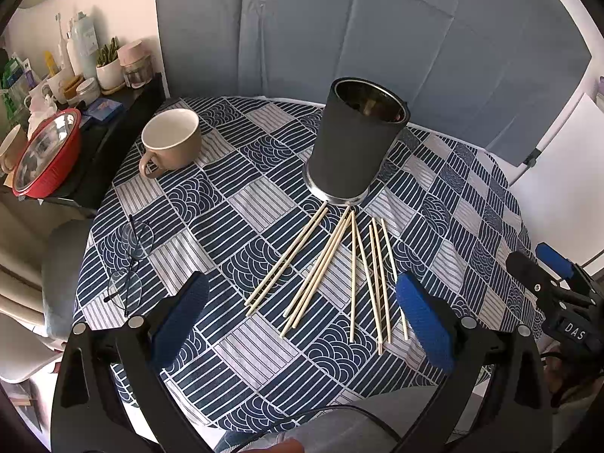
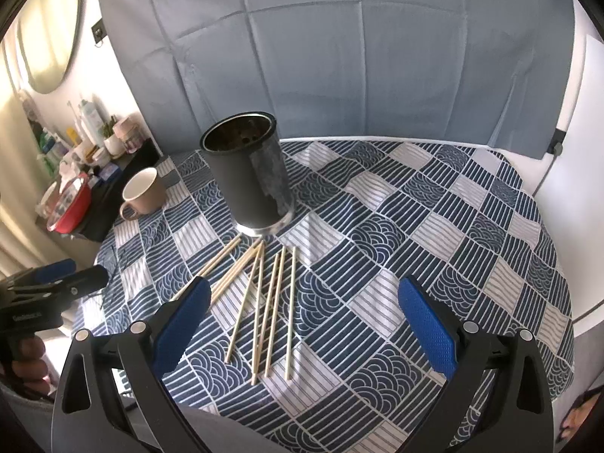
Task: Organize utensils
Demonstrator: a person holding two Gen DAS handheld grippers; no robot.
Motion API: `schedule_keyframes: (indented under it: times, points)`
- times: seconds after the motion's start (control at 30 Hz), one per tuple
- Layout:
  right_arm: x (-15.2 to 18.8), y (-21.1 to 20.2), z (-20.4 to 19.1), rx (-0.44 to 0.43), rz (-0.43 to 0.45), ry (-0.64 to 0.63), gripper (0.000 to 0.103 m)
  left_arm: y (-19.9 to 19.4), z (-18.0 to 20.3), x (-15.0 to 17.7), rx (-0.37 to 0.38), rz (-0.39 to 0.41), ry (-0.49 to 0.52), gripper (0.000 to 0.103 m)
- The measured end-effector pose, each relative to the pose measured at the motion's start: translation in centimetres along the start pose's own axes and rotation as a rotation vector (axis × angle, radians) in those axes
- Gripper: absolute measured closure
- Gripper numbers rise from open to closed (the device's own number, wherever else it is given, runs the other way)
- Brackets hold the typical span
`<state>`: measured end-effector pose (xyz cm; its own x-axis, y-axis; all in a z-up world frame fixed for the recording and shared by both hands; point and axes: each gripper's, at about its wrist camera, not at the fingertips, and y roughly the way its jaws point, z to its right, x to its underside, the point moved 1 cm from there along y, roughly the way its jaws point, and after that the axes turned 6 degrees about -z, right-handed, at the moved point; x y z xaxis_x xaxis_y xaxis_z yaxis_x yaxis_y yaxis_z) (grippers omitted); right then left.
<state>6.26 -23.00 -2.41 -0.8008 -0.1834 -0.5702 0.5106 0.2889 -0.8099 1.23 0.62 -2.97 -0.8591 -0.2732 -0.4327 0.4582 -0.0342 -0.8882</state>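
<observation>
From your left wrist camera, the pale thin wooden chopsticks (image 1: 332,271) lie fanned on the counter (image 1: 241,196), their far tips just in front of the tall dark cylindrical metal holder (image 1: 355,143), which stands upright and looks empty of sticks. Your left tongs (image 1: 302,321) hang above the near ends of the fan, blue pads wide apart and holding nothing. Left of the holder sits a beige ceramic mug (image 1: 171,141); nearer you than the mug lies a pair of thin-framed glasses (image 1: 130,264). Your right tongs (image 1: 558,283) show at the edge, right of the holder; here you cannot tell their state.

From your right wrist camera, the chopsticks (image 2: 264,302) again spread from the base of the holder (image 2: 249,181) towards you. Your right tongs (image 2: 305,324) are spread apart, empty, above the sticks' near ends.

Expect the sticks to be light, stiff and smooth, so they will likely roll or slip. Pinch near mid-length, and they should not tip in your grip. The holder may topple if knocked.
</observation>
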Motion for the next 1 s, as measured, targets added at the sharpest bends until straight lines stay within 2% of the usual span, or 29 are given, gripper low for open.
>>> schedule_keyframes:
  times: [0.27, 0.57, 1.0]
  points:
    - [-0.2, 1.8, 0.3, 0.003, -0.065, 0.017, 0.008, 1.6, -0.4, -0.3, 0.001, -0.066, -0.009, 0.006]
    - [-0.5, 5.7, 0.6, 0.025, -0.206, 0.023, 0.008, 4.8, -1.3, -1.2, 0.012, -0.185, -0.024, 0.006]
    - [-1.0, 14.5, 3.0, 0.025, -0.411, 0.105, 0.008, 13.0, -4.2, -4.0, -0.087, -0.357, -0.004, 0.006]
